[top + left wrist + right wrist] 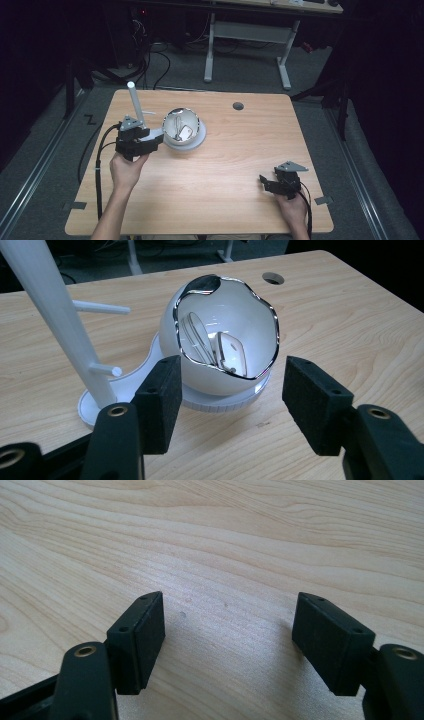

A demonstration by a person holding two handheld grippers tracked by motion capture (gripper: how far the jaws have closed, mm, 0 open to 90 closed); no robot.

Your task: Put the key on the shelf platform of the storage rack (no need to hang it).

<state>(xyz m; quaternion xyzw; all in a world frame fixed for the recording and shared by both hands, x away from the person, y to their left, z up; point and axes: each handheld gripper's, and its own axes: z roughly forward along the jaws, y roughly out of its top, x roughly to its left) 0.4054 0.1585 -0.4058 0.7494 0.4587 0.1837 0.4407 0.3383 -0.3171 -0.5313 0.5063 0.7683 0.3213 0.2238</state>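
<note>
A white egg-shaped bowl [183, 127] with a wavy chrome rim sits tilted on a round white base [222, 403] at the table's back left. Inside lie thin silvery utensils [197, 337] and a flat white piece [232, 352]. A white pole [52, 315] with short pegs rises from the same base, left of the bowl. My left gripper [156, 138] is open just in front of the bowl [225, 315], one pad on either side of its lower front, touching nothing. My right gripper [265, 183] rests open near the front right, and its pads [140, 637] frame bare wood.
The light wooden table [225, 165] has a round cable hole [238, 106] near its back edge. Beyond it stand a white desk frame [247, 35] and cables on the grey floor. Black cables trail from both grippers off the table's front.
</note>
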